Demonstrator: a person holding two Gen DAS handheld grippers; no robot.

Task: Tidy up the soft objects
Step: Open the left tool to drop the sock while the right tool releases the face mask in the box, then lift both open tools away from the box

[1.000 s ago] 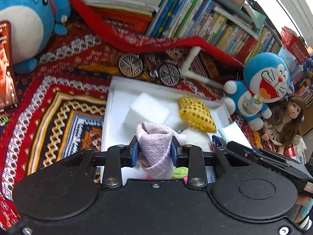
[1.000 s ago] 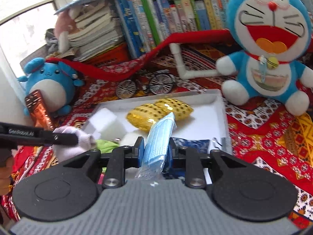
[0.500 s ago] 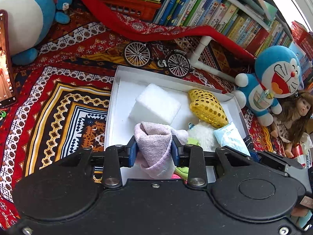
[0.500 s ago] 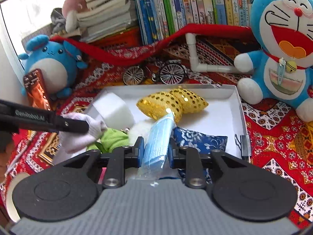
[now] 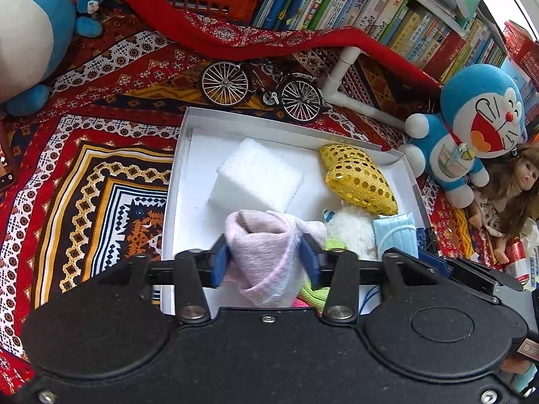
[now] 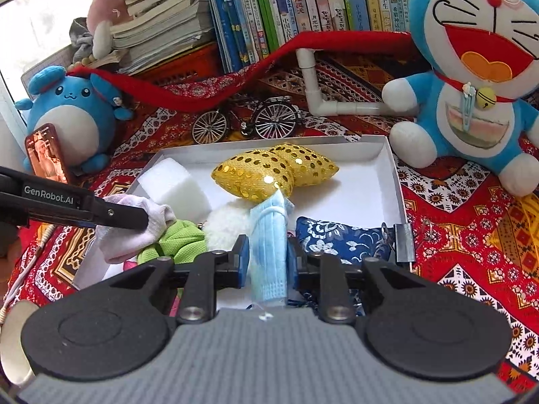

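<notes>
My left gripper [image 5: 266, 262] is shut on a pale pink cloth [image 5: 266, 252] over the near left part of a white box [image 5: 182, 155]. From the right wrist view the same cloth [image 6: 131, 232] hangs from that gripper's fingers [image 6: 121, 215]. My right gripper [image 6: 267, 259] is shut on a folded blue face mask [image 6: 269, 245] above the box's near edge; the mask also shows in the left wrist view [image 5: 397, 232]. In the box lie a white foam block [image 6: 175, 181], a gold sequin pillow [image 6: 273, 171], a white fluffy ball [image 6: 229, 222], a green cloth [image 6: 178, 242] and a blue floral pouch [image 6: 340, 242].
A patterned red rug [image 5: 94, 181] covers the surface. A model bicycle [image 6: 246, 121] and a white pipe [image 6: 320, 101] stand behind the box. A Doraemon plush [image 6: 478, 77] sits right, a blue round plush [image 6: 67, 114] and a phone [image 6: 47, 155] left, books [image 6: 303, 10] behind, a doll [image 5: 508, 195] far right.
Both grippers have moved forward and lower over the box, still gripping the cloth and the mask. The box contents look larger and nearer.
</notes>
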